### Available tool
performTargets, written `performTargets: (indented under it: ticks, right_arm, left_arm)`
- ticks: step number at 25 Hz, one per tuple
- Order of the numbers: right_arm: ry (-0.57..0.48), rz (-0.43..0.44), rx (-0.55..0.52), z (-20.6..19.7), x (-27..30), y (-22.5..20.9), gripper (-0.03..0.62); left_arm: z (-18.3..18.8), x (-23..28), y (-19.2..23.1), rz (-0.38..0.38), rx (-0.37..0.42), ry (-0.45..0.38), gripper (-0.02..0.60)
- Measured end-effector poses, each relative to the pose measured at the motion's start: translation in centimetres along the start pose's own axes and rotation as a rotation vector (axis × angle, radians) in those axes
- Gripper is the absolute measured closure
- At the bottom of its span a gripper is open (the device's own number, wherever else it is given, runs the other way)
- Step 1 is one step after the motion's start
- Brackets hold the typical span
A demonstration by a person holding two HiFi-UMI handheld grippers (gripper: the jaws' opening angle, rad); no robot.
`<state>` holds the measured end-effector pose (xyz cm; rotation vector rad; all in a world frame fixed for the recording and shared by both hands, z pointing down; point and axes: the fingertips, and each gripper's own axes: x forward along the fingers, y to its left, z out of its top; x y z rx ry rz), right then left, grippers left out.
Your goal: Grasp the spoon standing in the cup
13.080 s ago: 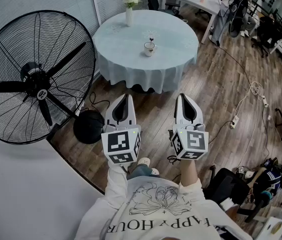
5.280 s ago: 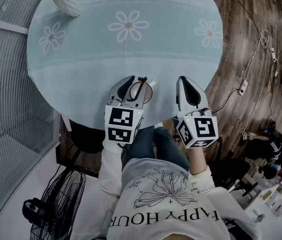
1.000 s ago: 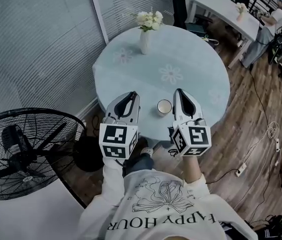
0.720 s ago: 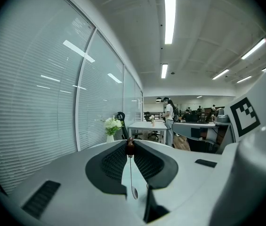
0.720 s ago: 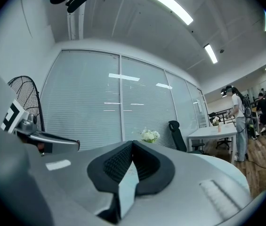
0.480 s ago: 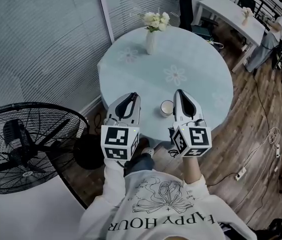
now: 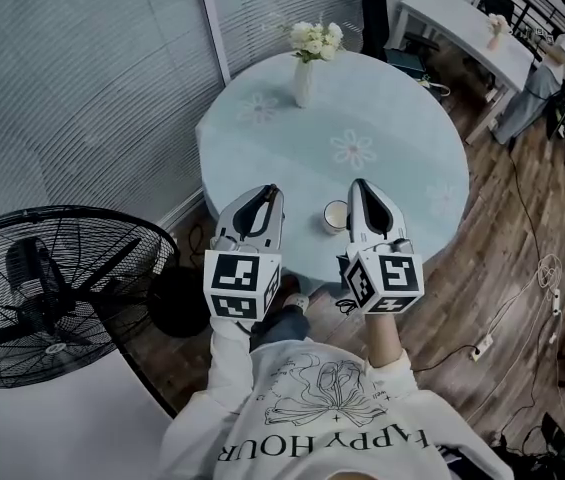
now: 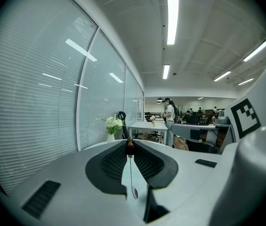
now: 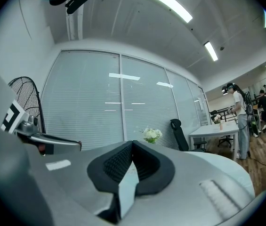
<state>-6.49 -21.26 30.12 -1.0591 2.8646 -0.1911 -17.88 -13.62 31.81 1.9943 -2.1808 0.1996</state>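
Observation:
In the left gripper view a thin metal spoon (image 8: 131, 173) with a dark knob on its handle end is pinched between the pads of my left gripper (image 8: 130, 144). Its bowl hangs back toward the camera. In the head view the left gripper (image 7: 270, 190) is held over the near edge of the round table, left of the white cup (image 7: 335, 215). No spoon shows in the cup. My right gripper (image 7: 359, 183) is just right of the cup, and in its own view the right gripper (image 9: 133, 142) is shut with nothing between the pads.
The round table (image 7: 402, 118) has a pale blue flowered cloth, with a white vase of flowers (image 7: 304, 78) at its far side. A large black floor fan (image 7: 52, 288) stands to the left. Window blinds run behind, with desks and a person far right.
The spoon that stood in the cup is now out of it, held in my left gripper. Over the last second the grippers hold still and only the view shifts slightly.

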Motion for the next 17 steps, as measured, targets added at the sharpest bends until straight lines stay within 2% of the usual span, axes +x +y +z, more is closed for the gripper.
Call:
performTargets:
  ticks: [17]
  right_arm:
    - [0.016, 0.001, -0.004, -0.37, 0.19, -0.25, 0.583]
  left_arm:
    - [-0.53, 0.26, 0.04, -0.001, -0.007, 0.016, 0.532]
